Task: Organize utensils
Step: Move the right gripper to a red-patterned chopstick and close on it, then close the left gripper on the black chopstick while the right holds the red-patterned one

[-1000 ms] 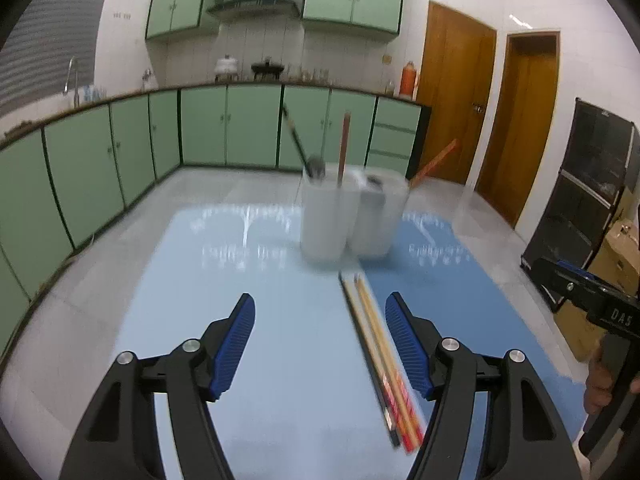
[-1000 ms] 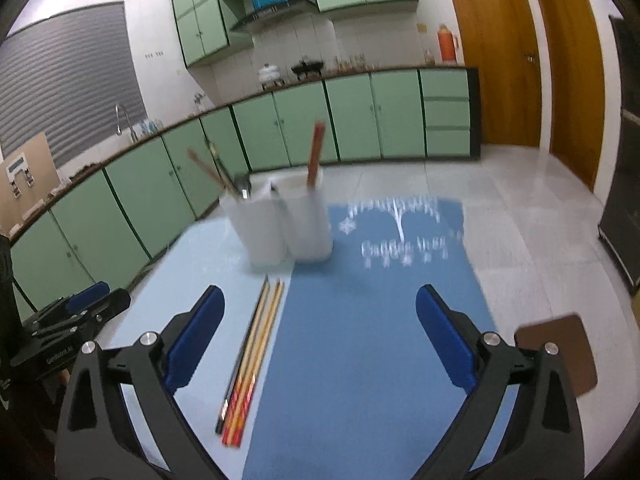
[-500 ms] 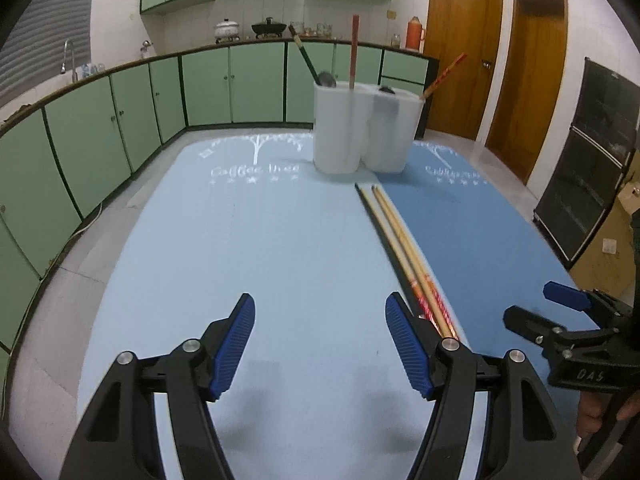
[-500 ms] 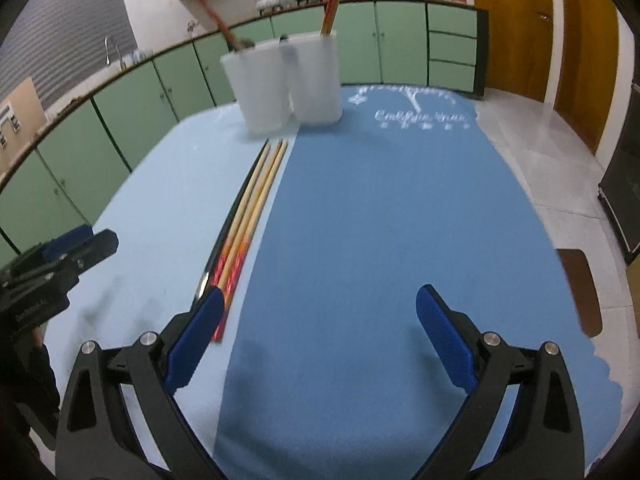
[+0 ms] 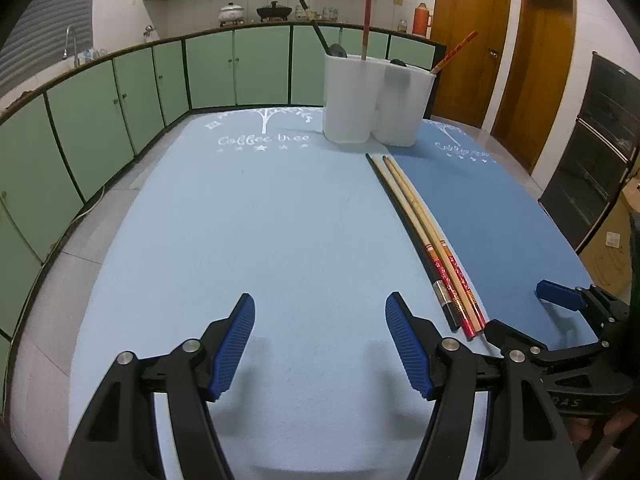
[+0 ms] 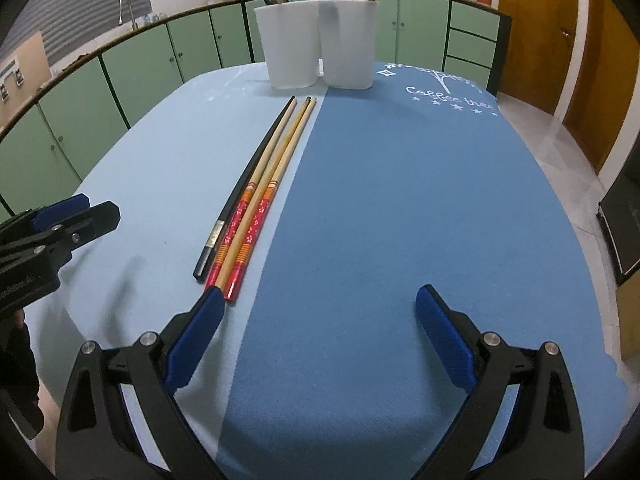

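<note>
Nearest in the left wrist view, the left gripper [image 5: 320, 344] holds its blue pads apart with only bare light-blue mat [image 5: 256, 240] between them, just as wide as a second ago. It has sunk since then: the mat now fills most of the picture, where earlier the floor and cabinets took up more of it. The right gripper [image 6: 320, 336] has come down too, its jaws also wide apart and empty over the dark-blue mat [image 6: 420, 200]. Its left pad [image 6: 196, 336] now sits at the butt ends of the chopsticks, whether touching them I cannot tell; a second ago those ends lay clear of it.

Three chopsticks lie side by side along the seam where the two mats meet, running from the near edge of the table toward the far edge. The black chopstick [image 6: 248, 184] is outermost on the light-blue side; the two red-handled wooden chopsticks [image 6: 268, 192] lie against it. They have not shifted.

In the left wrist view the right gripper shows at the right edge, now close beside the chopstick butts, where a second ago it hung higher.

At the far edge stands a white twin utensil holder [image 6: 316, 40], just beyond the chopstick tips, with several chopsticks and a dark-handled utensil in it. Behind it are green cabinets [image 5: 120, 100] and wooden doors [image 5: 472, 40].
</note>
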The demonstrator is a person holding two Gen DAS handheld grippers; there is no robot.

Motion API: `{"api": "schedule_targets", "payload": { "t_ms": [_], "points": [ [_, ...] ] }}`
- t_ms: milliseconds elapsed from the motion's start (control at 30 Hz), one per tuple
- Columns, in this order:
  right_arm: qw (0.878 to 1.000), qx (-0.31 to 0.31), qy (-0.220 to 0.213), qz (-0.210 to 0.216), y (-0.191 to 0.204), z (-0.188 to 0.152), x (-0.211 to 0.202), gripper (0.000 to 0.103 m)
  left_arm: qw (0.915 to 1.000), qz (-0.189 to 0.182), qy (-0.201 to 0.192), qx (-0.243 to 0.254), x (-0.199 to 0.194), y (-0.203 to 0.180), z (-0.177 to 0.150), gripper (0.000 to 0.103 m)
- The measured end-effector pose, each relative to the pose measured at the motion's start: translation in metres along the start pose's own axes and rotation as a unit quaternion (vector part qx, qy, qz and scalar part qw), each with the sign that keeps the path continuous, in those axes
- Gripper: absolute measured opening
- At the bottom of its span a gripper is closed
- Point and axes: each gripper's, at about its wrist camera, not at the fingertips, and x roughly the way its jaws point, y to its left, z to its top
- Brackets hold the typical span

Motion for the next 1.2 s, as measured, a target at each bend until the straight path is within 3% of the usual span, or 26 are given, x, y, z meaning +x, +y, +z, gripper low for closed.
{"api": "schedule_targets", "payload": {
  "t_ms": [233, 433, 667, 700, 733, 867, 1033, 1100, 1200],
  "points": [
    [1.0, -0.018, -0.002, -0.017, 0.005, 0.005, 0.007, 0.094, 1.0, -0.002, 0.002, 0.003, 0.003, -0.002, 0.0, 0.067],
    [0.998, -0.015, -0.016, -0.063, -0.008, 0.004, 0.0, 0.094, 1.0, -0.001, 0.002, 0.002, 0.003, -0.002, 0.0, 0.068],
    [1.0, 0.001, -0.027, -0.012, -0.005, 0.004, -0.005, 0.093, 1.0, -0.003, 0.005, 0.007, 0.005, -0.006, -0.002, 0.068],
    [1.0, -0.003, -0.025, -0.01, -0.003, 0.004, -0.004, 0.086, 0.9999, -0.003, 0.006, 0.009, 0.005, -0.007, -0.002, 0.068],
    [1.0, -0.006, -0.025, -0.008, -0.001, 0.003, -0.003, 0.072, 0.9999, -0.003, 0.006, 0.011, 0.005, -0.007, -0.002, 0.068],
    [1.0, -0.002, -0.022, -0.002, 0.0, 0.002, 0.001, 0.054, 0.9998, -0.006, 0.011, 0.016, 0.007, -0.011, -0.003, 0.068],
    [1.0, 0.009, -0.027, 0.007, -0.006, 0.006, 0.002, 0.016, 0.9995, -0.01, 0.021, 0.023, 0.014, -0.019, -0.006, 0.068],
    [0.999, 0.015, -0.026, 0.015, -0.011, 0.007, 0.002, 0.006, 0.9993, -0.013, 0.025, 0.026, 0.017, -0.024, -0.009, 0.068],
    [0.999, 0.02, -0.025, 0.026, -0.016, 0.008, 0.002, 0.006, 0.9989, -0.019, 0.028, 0.032, 0.019, -0.03, -0.011, 0.068]
  ]
}}
